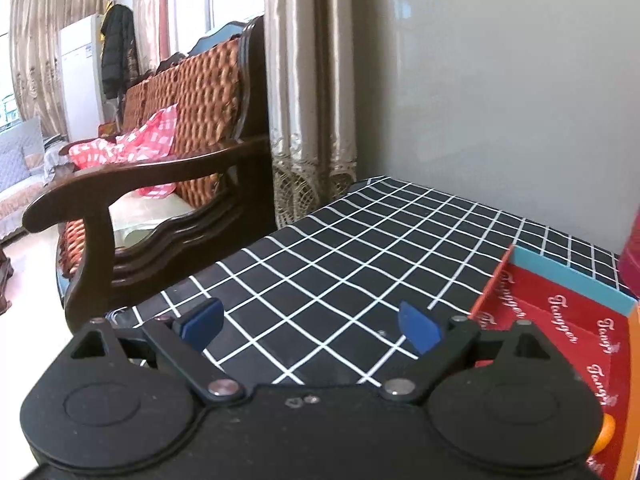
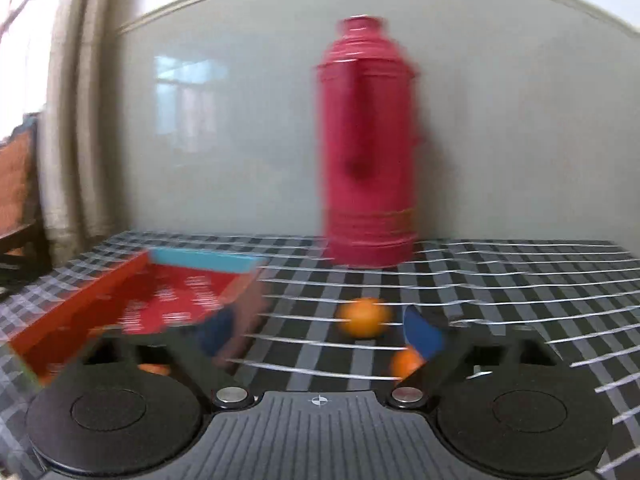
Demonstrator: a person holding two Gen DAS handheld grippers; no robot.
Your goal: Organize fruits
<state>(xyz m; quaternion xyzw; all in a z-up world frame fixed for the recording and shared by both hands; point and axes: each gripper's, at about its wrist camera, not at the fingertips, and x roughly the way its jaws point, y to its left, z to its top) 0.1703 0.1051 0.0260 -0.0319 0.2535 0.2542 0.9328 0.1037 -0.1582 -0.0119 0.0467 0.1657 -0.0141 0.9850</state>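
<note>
In the blurred right wrist view, an orange fruit lies on the checked tablecloth ahead of my right gripper, which is open and empty. A second orange lies close by its right finger. A red open box with a blue end wall stands to the left; a bit of orange fruit shows at its near end. My left gripper is open and empty above the cloth, left of the same box. An orange peeks out at its lower right.
A tall red thermos stands at the back by the grey wall; its edge shows in the left wrist view. A dark wooden sofa and curtains lie beyond the table's left edge.
</note>
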